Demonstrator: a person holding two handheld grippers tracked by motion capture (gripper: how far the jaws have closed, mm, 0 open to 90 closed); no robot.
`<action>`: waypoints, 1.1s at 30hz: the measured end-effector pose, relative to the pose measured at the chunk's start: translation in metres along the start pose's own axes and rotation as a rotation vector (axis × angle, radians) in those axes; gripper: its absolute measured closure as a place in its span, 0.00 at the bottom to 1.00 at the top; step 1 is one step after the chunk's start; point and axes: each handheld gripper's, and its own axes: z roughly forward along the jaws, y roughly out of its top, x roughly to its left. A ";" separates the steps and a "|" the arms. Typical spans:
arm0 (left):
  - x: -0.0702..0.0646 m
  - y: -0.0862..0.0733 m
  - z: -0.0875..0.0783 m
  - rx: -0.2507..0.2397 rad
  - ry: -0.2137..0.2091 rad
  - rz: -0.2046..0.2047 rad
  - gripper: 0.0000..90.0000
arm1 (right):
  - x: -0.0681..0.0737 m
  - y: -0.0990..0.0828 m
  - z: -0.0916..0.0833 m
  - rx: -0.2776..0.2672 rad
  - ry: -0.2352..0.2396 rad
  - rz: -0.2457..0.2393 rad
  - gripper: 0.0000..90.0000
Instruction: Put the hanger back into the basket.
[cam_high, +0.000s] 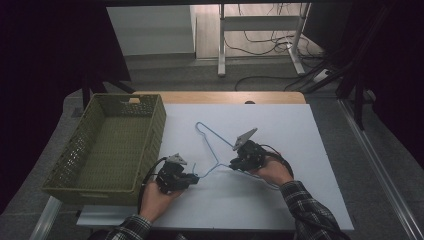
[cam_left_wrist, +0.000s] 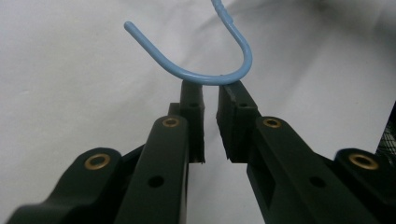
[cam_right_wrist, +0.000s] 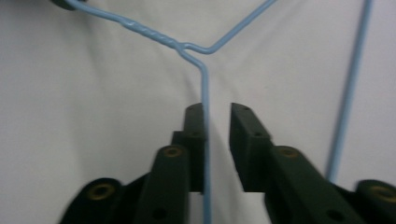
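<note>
A light-blue wire hanger (cam_high: 215, 145) lies flat on the white table top (cam_high: 300, 130). My left gripper (cam_high: 192, 178) is at the hanger's hook (cam_left_wrist: 205, 74). The curve of the hook runs across its fingertips. The jaws stand a narrow slit apart and nothing is between the pads. My right gripper (cam_high: 233, 164) straddles one straight arm of the hanger (cam_right_wrist: 205, 140) just below the twisted neck (cam_right_wrist: 154, 35). That wire runs along the left pad (cam_right_wrist: 195, 140), and the right pad stands clear of it, so the jaws are open.
An olive-green woven basket (cam_high: 150, 145) stands at the left of the table, close to my left hand. Past the far table edge, a desk frame (cam_high: 260, 30) and cables lie on the floor.
</note>
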 end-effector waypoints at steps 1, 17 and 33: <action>0.000 0.001 -0.001 -0.004 -0.001 0.001 0.89 | 0.001 0.002 0.000 0.008 -0.014 0.003 0.75; 0.002 0.001 -0.004 -0.026 -0.012 0.007 0.70 | 0.020 0.017 0.010 0.043 -0.095 -0.018 0.96; -0.013 0.033 -0.023 -0.312 -0.073 0.150 0.56 | 0.026 0.029 -0.026 -0.090 -0.017 0.065 0.96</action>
